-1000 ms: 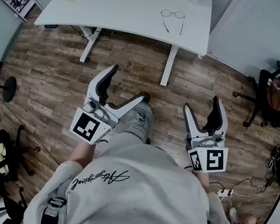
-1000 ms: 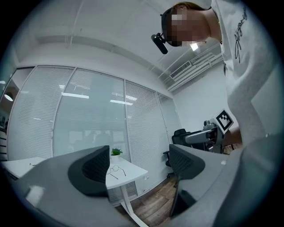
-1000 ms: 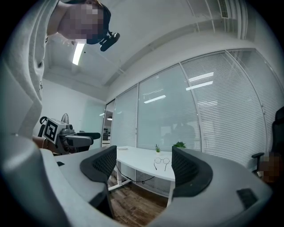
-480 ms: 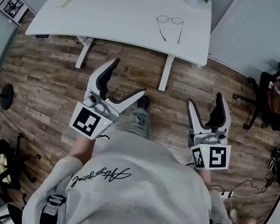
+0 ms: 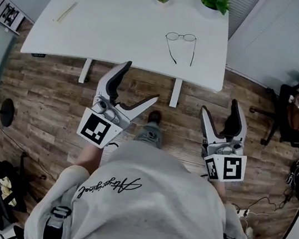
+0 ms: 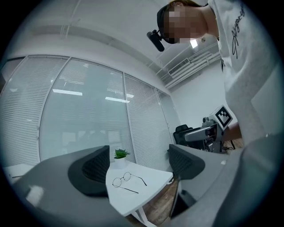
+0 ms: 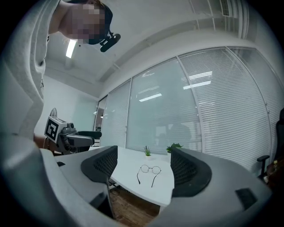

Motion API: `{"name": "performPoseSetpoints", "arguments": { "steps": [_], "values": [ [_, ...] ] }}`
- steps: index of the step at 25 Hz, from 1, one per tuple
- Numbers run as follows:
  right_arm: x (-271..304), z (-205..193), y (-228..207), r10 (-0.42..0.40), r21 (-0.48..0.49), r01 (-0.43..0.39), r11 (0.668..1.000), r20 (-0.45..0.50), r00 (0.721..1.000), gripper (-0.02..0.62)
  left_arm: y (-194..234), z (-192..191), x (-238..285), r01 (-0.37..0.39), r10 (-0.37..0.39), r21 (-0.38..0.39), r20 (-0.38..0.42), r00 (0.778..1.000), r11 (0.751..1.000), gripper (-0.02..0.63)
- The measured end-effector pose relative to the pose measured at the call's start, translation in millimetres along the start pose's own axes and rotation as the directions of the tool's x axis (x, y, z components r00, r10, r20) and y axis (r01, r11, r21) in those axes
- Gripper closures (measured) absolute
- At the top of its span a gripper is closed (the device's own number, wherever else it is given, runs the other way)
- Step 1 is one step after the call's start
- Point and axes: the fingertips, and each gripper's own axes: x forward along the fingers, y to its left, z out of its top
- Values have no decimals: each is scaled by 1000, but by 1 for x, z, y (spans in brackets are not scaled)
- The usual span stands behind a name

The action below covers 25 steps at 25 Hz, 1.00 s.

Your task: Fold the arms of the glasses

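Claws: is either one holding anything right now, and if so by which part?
Nothing is held. The left claw and the right claw are both open and empty; the glasses lie untouched on the table, arms unfolded.

slim pale stick point(image 5: 65, 11) at desk's point(image 5: 113, 26) left end: too small to id. glasses point(image 5: 181, 37) near desk's right end: hinges too fine to read. office chair point(image 5: 283, 109) right of desk: cut off at edge.

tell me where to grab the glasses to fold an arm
Probably pinch one arm near its free tip, coming from the near edge of the desk. The glasses lie with both arms open, pointing toward the person, lenses on the far side, so the tips come first and can swing inward.
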Motion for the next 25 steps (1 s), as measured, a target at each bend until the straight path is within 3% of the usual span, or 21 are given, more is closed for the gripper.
{"name": "performPoseSetpoints", "arguments": {
  "steps": [25],
  "values": [
    [163, 10, -62, -66, -12, 66, 998, 33, 997, 243, 133, -22, 121, 69, -70, 28, 33, 997, 997, 204]
  ]
}}
